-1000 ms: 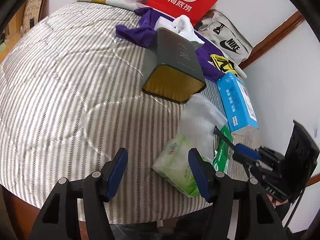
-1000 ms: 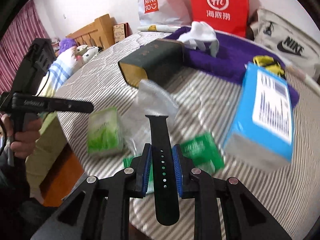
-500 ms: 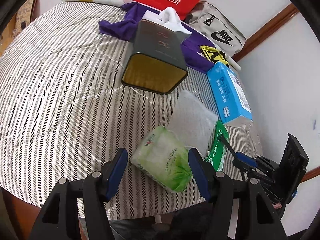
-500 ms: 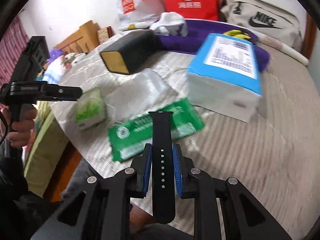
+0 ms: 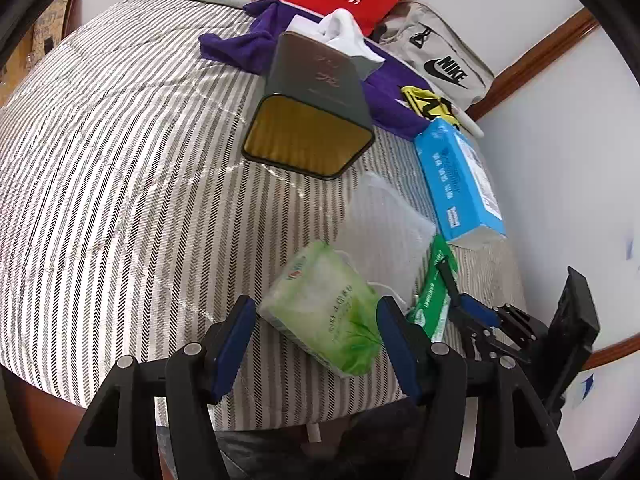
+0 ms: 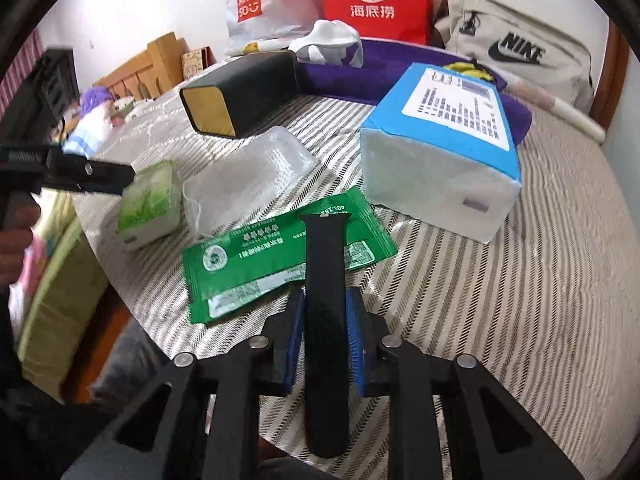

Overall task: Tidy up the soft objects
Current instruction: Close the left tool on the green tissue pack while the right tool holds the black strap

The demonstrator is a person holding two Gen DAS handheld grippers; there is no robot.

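Watch strap (image 6: pixel 325 280) sitting pinched in right gripper (image 6: pixel 325 344), long way pointing ahead over green packet (image 6: pixel 280 256). Left gripper (image 5: pixel 316 340) hanging wide around green tissue pack (image 5: pixel 324 312), not squeezing, nearer hand.

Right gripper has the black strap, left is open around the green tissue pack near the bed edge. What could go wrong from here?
1. The green tissue pack lies close to the bed edge; a clumsy close of the left gripper may nudge it off.
2. The black strap is pinched mid-length by the right gripper, so its free end may catch the green sachet beneath.
3. The two grippers work close together and may collide.
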